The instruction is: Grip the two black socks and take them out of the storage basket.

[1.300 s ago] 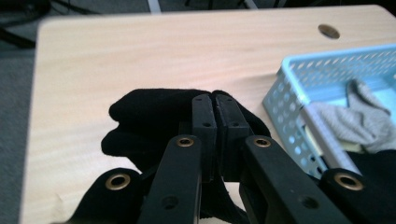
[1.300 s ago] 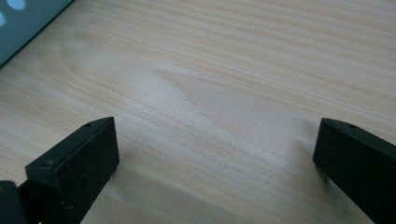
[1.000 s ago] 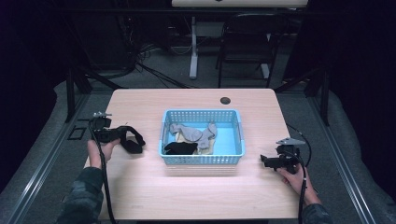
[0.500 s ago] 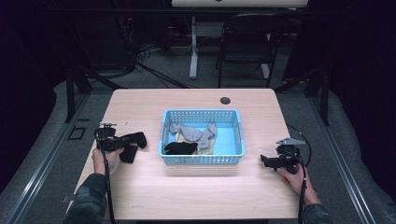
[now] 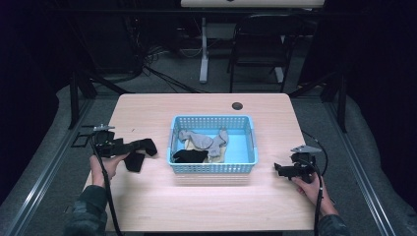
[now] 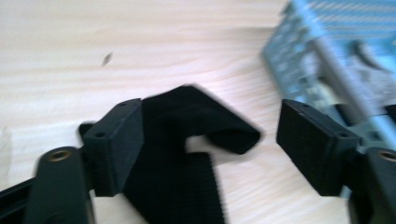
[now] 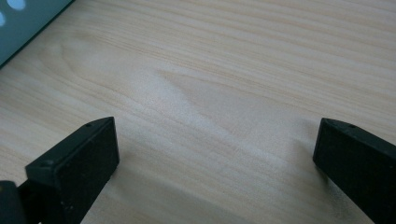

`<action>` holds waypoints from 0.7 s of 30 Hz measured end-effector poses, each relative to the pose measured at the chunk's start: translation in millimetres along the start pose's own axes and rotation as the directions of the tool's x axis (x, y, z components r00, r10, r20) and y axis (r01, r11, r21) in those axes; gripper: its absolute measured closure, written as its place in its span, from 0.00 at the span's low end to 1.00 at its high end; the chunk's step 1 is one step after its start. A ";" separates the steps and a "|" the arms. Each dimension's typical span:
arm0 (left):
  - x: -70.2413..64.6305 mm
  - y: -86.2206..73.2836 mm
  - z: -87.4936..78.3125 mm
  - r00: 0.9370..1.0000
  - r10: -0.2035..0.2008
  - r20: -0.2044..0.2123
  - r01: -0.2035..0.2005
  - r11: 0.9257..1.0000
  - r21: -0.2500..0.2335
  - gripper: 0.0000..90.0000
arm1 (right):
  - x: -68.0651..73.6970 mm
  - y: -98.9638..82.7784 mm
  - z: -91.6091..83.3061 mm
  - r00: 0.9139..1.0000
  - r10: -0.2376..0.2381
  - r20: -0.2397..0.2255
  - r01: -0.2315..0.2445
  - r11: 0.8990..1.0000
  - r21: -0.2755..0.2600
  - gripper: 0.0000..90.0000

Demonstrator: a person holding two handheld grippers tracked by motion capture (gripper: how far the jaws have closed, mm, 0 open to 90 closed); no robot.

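We see the left tongs (image 5: 129,146) at the left side of the desk (image 5: 206,206), over a black sock (image 5: 140,153) that lies folded on the wood, left of the blue basket (image 5: 214,168). Their jaws have just been opening and now stand well apart. In the left gripper view the black sock (image 6: 187,154) lies between and below the pads (image 6: 125,140); one pad is right at the cloth, the other is clear of it. The blue basket holds grey, black and cream socks. The right tongs (image 5: 280,169) sit to the right of the basket, jaws wide apart over bare wood.
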State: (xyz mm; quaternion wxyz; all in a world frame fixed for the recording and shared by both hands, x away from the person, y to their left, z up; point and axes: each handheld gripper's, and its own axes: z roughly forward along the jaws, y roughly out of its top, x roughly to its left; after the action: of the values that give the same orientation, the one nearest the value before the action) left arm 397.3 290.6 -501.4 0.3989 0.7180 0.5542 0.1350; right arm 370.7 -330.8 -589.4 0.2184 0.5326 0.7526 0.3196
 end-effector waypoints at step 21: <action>-100.1 22.2 28.9 0.954 0.253 0.160 -0.262 0.965 0.033 0.25 | -0.1 0.0 -0.1 1.000 -0.001 -0.001 0.001 1.000 0.002 0.00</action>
State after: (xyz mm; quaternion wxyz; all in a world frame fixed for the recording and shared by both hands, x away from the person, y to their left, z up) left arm 396.0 186.4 -479.2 0.3999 0.8030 0.4268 0.1148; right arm 370.6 -331.0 -589.3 0.2176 0.5323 0.7533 0.3192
